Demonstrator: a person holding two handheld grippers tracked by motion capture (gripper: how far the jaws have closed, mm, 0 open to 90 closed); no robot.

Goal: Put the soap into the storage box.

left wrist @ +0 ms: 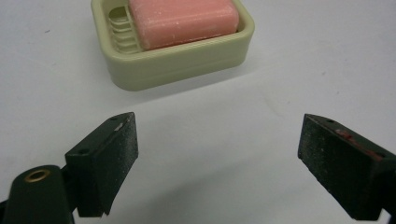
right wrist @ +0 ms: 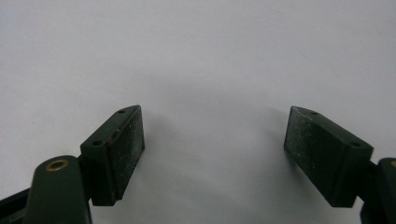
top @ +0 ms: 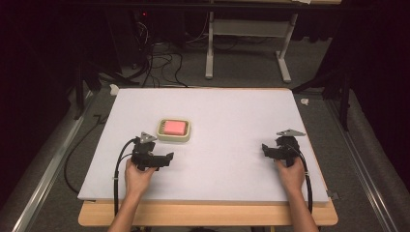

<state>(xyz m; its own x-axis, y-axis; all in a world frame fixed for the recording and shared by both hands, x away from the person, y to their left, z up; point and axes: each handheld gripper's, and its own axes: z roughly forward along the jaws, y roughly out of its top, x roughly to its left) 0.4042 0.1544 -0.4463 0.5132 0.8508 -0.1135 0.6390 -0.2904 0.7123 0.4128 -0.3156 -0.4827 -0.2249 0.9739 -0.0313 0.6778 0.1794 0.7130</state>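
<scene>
No lettering, label, brand, number or sign can be read anywhere in these pictures. In the left gripper view, at the upper middle of the frame, the pink soap bar [left wrist: 183, 21] has a plain top, and the cream soap dish [left wrist: 177, 65] under it has a bare wall. At the lower right of that frame, the pad [left wrist: 343, 168] carries a small reddish smear along its top edge; it may be a mark, but it is too blurred to read.
</scene>
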